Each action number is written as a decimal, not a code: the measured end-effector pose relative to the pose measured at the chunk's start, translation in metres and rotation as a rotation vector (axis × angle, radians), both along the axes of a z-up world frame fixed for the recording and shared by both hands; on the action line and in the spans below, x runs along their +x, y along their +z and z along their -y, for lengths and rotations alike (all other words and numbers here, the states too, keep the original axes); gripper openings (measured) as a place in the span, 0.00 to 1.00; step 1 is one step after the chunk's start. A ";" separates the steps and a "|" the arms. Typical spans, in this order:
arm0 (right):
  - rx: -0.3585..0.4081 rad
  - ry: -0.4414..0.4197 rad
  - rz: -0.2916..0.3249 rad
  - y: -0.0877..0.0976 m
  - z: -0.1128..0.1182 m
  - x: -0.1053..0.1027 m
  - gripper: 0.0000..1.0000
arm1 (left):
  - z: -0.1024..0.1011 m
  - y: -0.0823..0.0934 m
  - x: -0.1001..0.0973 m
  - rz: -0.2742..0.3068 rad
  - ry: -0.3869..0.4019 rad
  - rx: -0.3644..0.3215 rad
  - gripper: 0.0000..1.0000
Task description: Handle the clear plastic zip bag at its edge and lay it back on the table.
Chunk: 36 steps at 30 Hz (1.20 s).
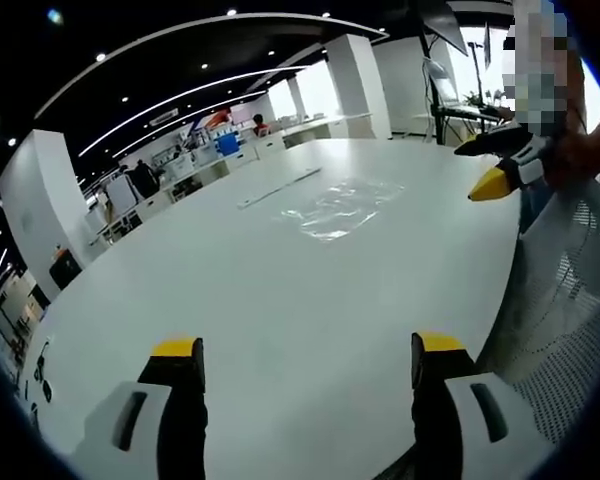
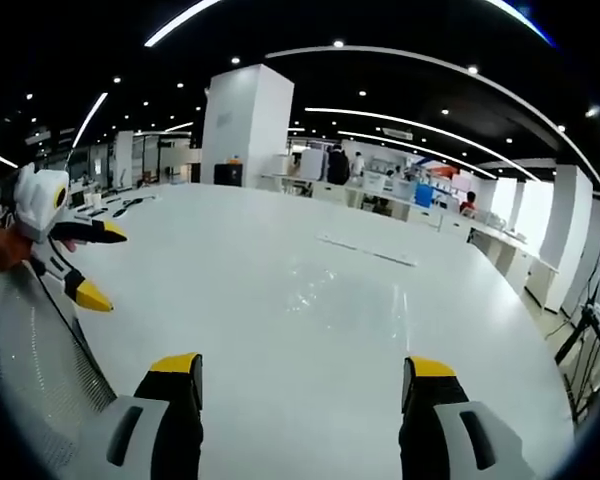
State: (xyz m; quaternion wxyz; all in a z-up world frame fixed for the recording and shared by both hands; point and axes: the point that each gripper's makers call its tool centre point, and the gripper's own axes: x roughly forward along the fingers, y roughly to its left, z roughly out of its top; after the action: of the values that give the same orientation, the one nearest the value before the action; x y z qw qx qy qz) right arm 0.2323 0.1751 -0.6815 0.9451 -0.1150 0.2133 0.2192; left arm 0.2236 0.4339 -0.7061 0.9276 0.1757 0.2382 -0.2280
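Left gripper [image 1: 307,352]: jaws standing wide apart, clamping nothing, hovering low over the near stretch of the large white rounded table [image 1: 280,330].
Right gripper [image 2: 302,372]: jaws likewise spread, holding nothing, hanging above the table's near edge; also appearing in the left gripper view at upper right, yellow tips parted.
Bag position: clear plastic zip bag [image 1: 340,205] lying flat on the white table, well apart from both grippers, towards the far side; showing in the right gripper view as a faint glossy patch [image 2: 350,290] ahead of the jaws.
Bag axis: long axis seeming to run from near left to far right in the left gripper view, one narrow end pointing towards the thin white strip [image 1: 280,189] lying just beside it; zip edge too faint to pick out.
Neighbouring item: grey mesh chair back [image 1: 565,290] sitting beside the table edge.
Progress: bag resting untouched by either gripper; judging from this alone, either grasping at the edge remaining to be done, or laying back already finished; impossible to say which.
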 end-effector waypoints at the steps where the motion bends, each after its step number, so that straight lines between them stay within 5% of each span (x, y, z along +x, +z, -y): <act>1: -0.002 0.000 0.000 0.000 0.000 0.000 0.82 | 0.000 0.000 0.000 -0.003 0.003 -0.004 0.85; 11: 0.043 -0.005 0.037 0.007 -0.001 0.002 0.84 | -0.002 0.005 -0.002 0.010 0.010 -0.006 0.85; 27: 0.025 0.026 -0.031 -0.010 -0.006 -0.001 0.87 | 0.004 0.005 -0.006 -0.003 -0.010 0.010 0.91; 36: 0.020 -0.005 0.000 -0.004 -0.001 0.002 0.89 | 0.007 0.005 -0.006 0.000 -0.030 0.004 0.91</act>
State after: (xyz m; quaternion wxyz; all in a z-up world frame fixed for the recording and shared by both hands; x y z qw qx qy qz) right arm 0.2340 0.1760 -0.6859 0.9468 -0.1052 0.2112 0.2190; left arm 0.2173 0.4264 -0.7013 0.9237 0.1810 0.2361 -0.2415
